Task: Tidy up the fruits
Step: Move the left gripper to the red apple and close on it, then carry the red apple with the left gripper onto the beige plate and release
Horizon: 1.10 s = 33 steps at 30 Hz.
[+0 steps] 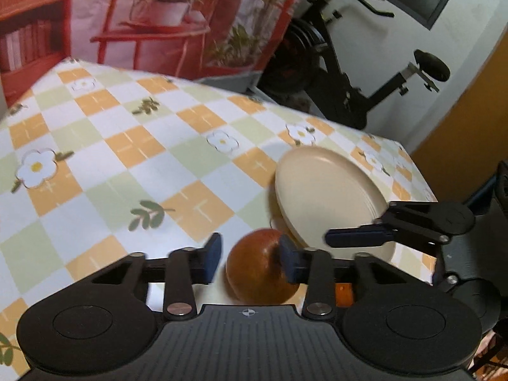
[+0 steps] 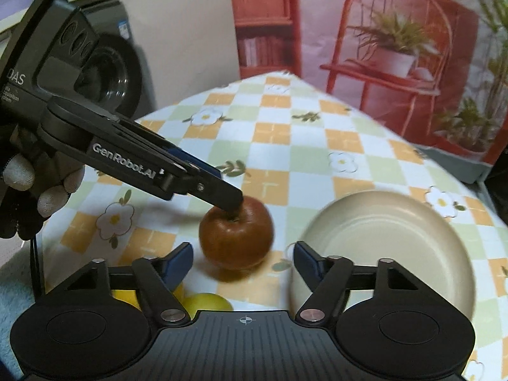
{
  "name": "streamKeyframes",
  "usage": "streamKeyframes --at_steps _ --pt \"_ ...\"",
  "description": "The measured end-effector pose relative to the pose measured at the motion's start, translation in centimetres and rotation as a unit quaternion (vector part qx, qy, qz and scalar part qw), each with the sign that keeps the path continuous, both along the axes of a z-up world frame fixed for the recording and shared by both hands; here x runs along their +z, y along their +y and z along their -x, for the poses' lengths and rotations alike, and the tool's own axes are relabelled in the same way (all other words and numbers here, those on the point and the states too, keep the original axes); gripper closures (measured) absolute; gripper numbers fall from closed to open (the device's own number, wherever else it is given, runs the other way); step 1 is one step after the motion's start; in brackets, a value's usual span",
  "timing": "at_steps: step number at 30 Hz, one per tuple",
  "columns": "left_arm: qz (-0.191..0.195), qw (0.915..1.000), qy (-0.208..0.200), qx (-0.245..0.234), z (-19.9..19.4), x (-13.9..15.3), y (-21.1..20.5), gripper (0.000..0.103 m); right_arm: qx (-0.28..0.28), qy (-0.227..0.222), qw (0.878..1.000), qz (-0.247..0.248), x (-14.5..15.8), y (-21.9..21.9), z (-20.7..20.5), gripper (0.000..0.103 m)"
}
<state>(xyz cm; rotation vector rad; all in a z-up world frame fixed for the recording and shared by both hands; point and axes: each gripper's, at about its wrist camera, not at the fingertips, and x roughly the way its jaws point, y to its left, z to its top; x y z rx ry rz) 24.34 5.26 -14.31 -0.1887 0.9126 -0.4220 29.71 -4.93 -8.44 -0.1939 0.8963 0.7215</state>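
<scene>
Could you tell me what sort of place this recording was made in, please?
Most likely a room in a home. A table carries a flowered checked cloth, an exercise bike stands behind it, and what looks like a washing machine sits by the wall.

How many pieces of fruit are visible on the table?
3: a red apple beside the plate; two yellow fruits partly hidden behind the right gripper. More may be hidden.

A: Where's the left gripper [image 1: 250, 255]?
B: Angled down, one finger [image 1: 287, 262] on the apple [image 1: 257, 273], the other apart.
A: And the right gripper [image 2: 243, 260]?
B: Tilted down too, fingers parted, clamping nothing. A gloved hand [image 2: 28, 190] holds the left one.
</scene>
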Motion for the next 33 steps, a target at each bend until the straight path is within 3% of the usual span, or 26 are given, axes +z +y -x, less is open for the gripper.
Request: streamKeyframes --at_steps 7,16,25,33 --pt "0.041 0.9989 0.019 -0.011 -0.8 -1.0 0.5 0.068 -0.001 0.023 1.000 -0.005 -1.1 0.9 -0.8 0.048" --pt "0.069 0.9969 0.033 -0.019 -0.5 -1.6 1.6 0.068 -0.020 0.039 0.999 -0.008 -1.7 1.2 -1.6 0.049" --pt "0.073 0.9968 0.029 -0.018 -0.3 -1.6 1.7 0.068 -0.033 0.047 0.998 0.004 -2.1 2.0 -2.0 0.047" --pt "0.060 0.9978 0.002 -0.027 0.0 0.5 1.0 0.068 -0.040 0.017 0.999 -0.017 -0.5 0.9 -1.3 0.047"
